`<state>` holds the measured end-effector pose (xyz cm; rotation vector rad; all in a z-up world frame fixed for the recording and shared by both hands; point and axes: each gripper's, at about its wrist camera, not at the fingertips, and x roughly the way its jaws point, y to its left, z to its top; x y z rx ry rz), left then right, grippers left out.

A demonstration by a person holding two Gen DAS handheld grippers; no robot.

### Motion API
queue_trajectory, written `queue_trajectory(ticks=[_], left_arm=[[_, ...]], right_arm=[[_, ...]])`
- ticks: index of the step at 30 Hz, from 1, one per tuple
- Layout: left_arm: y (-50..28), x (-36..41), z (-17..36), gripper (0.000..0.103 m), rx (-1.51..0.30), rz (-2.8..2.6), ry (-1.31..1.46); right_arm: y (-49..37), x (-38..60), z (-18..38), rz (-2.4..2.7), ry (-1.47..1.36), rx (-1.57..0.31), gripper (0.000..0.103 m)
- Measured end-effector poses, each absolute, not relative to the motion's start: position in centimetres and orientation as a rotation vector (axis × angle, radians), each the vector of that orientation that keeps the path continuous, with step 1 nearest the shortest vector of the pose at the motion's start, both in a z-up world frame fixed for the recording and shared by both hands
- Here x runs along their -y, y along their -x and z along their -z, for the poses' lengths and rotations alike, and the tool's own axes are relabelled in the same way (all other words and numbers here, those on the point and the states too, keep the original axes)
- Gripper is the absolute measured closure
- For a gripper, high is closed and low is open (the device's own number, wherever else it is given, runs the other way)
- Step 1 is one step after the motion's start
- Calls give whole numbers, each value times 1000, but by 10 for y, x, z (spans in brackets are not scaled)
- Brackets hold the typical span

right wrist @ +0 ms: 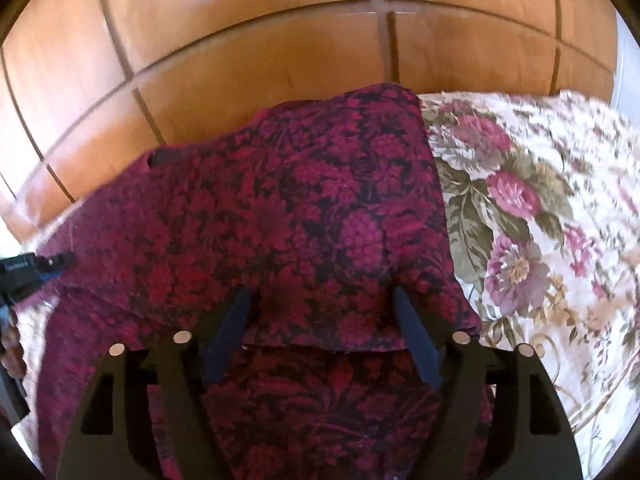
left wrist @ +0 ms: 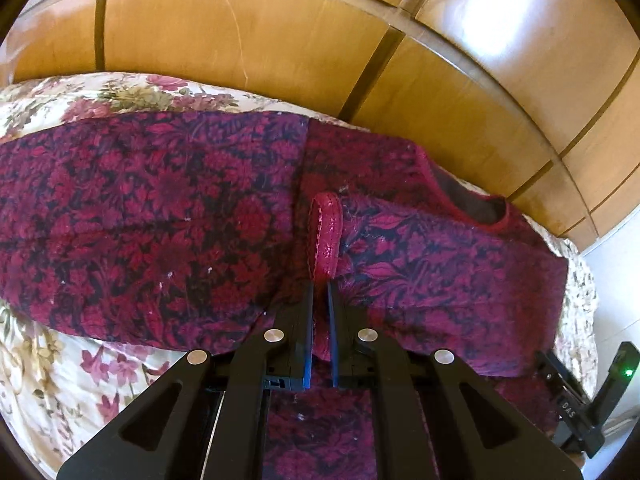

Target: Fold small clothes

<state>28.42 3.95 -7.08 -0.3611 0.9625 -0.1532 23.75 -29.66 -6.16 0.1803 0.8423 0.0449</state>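
Note:
A dark red and black floral garment point(left wrist: 160, 200) lies spread on a bed, its neck opening point(left wrist: 472, 196) toward the right. A glossy red strap point(left wrist: 326, 236) stands up from it, and my left gripper point(left wrist: 322, 292) is shut on the strap's lower end. In the right wrist view the same garment point(right wrist: 300, 200) shows a folded layer with an edge near the bottom. My right gripper point(right wrist: 322, 300) hangs open over that layer; the cloth lies between its blue fingers point(right wrist: 236, 320) and the pads are not pressing on it. The left gripper's tip point(right wrist: 36, 268) shows at the left edge.
A cream bedspread with pink flowers point(right wrist: 520, 200) covers the bed point(left wrist: 60, 380). Glossy wooden cabinet doors point(left wrist: 280, 40) stand right behind the bed point(right wrist: 280, 60). The right tool's black body with a green light point(left wrist: 580, 400) sits at the lower right of the left wrist view.

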Motion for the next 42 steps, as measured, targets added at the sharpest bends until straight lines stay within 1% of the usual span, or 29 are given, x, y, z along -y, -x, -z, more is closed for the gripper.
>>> queue_trajectory(ticks=[1,2,3,5,7,8,9,10,12,14,17,20,26,31,36,37,38,39,40,41,42], left_arm=[[-282,-40,71,96,-956,148,374],[-280,-41,71,86,-955,140,388],[-276,-46,70,82,-958,129,415],[-270,-58,70,71,-954,138,474],[-257,-75,68,70,-943,142,528],[-250,-82,67,68,-940,124,532],[-243,-89,66,63,-939,95,529],[-231,-104,65,56,-928,60,547],[-218,-125,65,54,-913,38,590],[-199,-158,67,49,-915,-6,631],[-176,-206,73,49,-923,-93,716],[-153,-256,78,49,-891,-163,828],[-119,-343,82,49,-731,-313,1044],[-126,-384,88,49,-687,-358,1130],[-149,-401,101,50,-688,-379,1208],[-157,-404,101,54,-686,-385,1206],[-165,-408,100,63,-692,-393,1190],[-170,-412,100,67,-701,-405,1176],[-176,-416,100,81,-718,-430,1159],[-181,-420,102,87,-731,-440,1155],[-182,-422,102,88,-739,-440,1153]], right_arm=[[-237,295,63,-38,-167,-841,26],[-236,294,63,-35,-161,-838,26],[-235,293,63,-32,-156,-836,26],[-232,293,64,-31,-154,-835,26],[-232,293,64,-25,-147,-833,26],[-233,293,63,-21,-140,-833,25],[-232,290,62,-17,-133,-833,25],[-233,289,62,-11,-124,-832,24],[-233,288,62,-1,-109,-830,24],[-232,287,62,4,-101,-830,23],[-233,287,61,10,-93,-829,22],[-232,286,60,21,-81,-828,21],[-230,281,58,47,-51,-825,18],[-230,278,57,64,-37,-826,15],[-230,278,56,75,-29,-828,13],[-230,278,57,77,-28,-829,13],[-229,278,57,79,-26,-829,12],[-229,277,57,81,-26,-829,12],[-229,278,57,82,-25,-829,12],[-229,278,56,82,-25,-830,12],[-230,278,57,82,-26,-830,12]])
